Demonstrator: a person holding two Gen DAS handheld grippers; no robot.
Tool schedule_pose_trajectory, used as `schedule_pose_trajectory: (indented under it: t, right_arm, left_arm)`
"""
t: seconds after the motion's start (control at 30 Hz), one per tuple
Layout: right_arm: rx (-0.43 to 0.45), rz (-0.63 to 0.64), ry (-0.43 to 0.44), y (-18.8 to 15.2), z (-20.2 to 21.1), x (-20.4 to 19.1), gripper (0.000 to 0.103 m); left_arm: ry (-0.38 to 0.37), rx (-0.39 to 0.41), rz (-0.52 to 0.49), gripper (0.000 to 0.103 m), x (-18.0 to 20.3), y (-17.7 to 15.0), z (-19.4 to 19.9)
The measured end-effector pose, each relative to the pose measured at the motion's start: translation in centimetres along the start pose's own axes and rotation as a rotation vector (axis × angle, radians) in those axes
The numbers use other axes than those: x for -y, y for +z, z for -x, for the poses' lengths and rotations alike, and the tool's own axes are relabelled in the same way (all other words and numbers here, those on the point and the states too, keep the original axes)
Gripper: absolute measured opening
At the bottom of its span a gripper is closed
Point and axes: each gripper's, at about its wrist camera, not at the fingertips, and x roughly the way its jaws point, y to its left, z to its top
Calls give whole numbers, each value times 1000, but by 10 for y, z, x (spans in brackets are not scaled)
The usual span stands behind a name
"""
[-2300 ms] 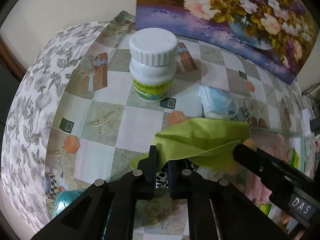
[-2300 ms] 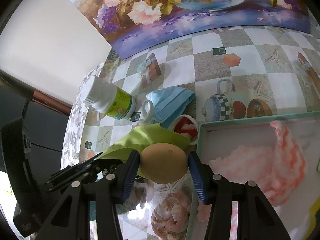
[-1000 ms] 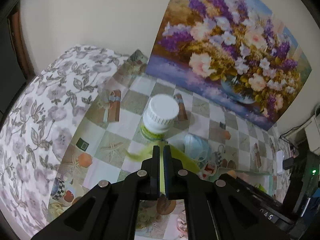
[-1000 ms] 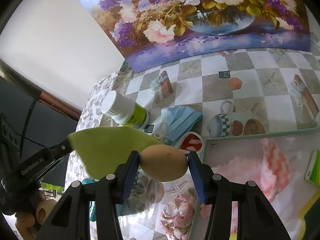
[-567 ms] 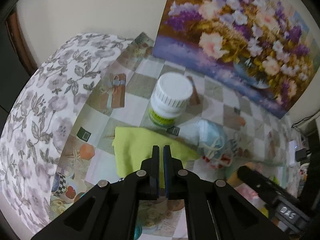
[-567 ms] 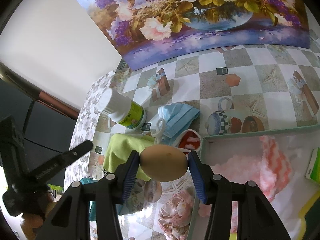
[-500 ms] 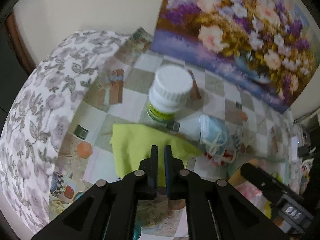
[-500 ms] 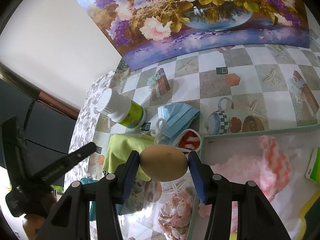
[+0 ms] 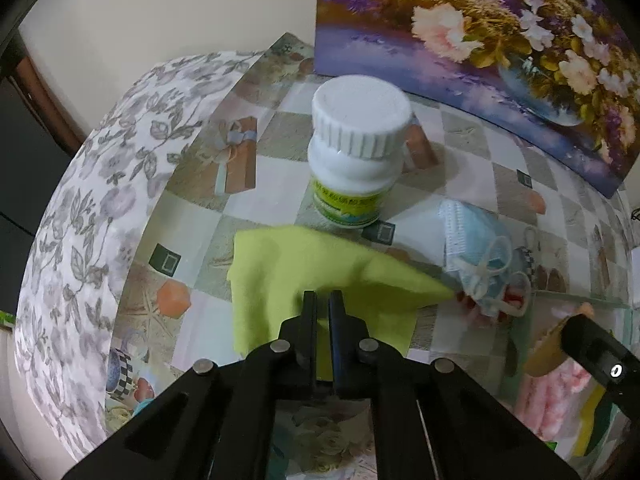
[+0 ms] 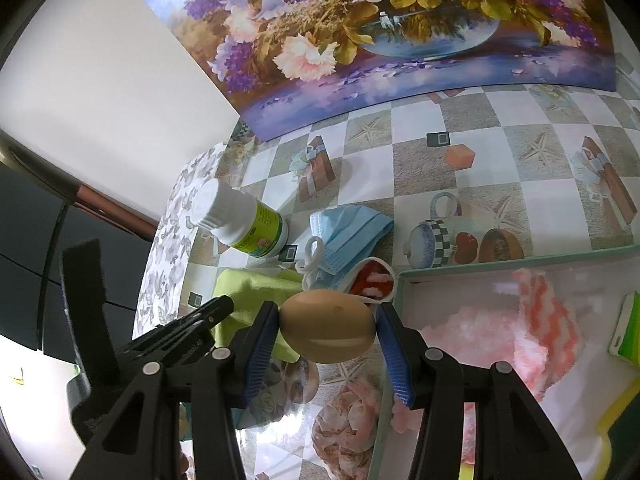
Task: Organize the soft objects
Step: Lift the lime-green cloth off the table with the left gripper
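Note:
A lime-green cloth (image 9: pixel 304 272) lies spread on the patterned tablecloth in front of a white pill bottle (image 9: pixel 356 160). My left gripper (image 9: pixel 323 298) points down over the cloth's near part. Its jaws are closing to a thin slit, and I see no cloth gathered between them, only green through the gap. In the right wrist view its tip (image 10: pixel 224 304) sits at the cloth's (image 10: pixel 256 288) left edge. My right gripper (image 10: pixel 327 308) is shut on a brown egg (image 10: pixel 328 332), held above the table beside a teal-rimmed tray (image 10: pixel 480 266). A blue face mask (image 10: pixel 348 236) lies crumpled behind the egg.
The tray holds a pink fluffy cloth (image 10: pixel 500 328) and a yellow-green sponge (image 10: pixel 628 328). A flower painting (image 10: pixel 400 32) leans on the wall at the back. The table's rounded edge (image 9: pixel 120 208) drops away on the left.
A second ago the green cloth hung in the air from my left gripper; now it lies on the table. The left gripper has sunk toward it. The right gripper and egg have not moved.

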Motion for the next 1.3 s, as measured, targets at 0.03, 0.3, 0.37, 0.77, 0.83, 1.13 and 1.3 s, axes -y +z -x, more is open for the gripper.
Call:
schedule_pose_trajectory:
  t: [0.03, 0.3, 0.37, 0.77, 0.83, 1.13, 1.3]
  right_arm:
    - [0, 1, 0, 0, 0, 0, 53]
    - [0, -2, 2, 1, 2, 2, 53]
    - [3, -3, 4, 2, 4, 3, 53]
    - [40, -22, 35, 8, 21, 13, 53]
    - [42, -26, 37, 8, 21, 15, 53]
    - [41, -31, 39, 9, 21, 17, 53]
    - [41, -26, 40, 9, 21, 16, 53]
  left_arm:
    - [4, 1, 7, 1, -1, 0, -1]
    - [-55, 41, 35, 0, -4, 5, 9]
    - [-36, 65, 9, 3, 4, 6, 10]
    - [174, 73, -185, 60, 39, 12, -10]
    - [168, 45, -170, 55, 37, 10, -20]
    - [37, 41, 8, 6, 8, 15, -16]
    - [-32, 79, 73, 5, -2, 22, 4]
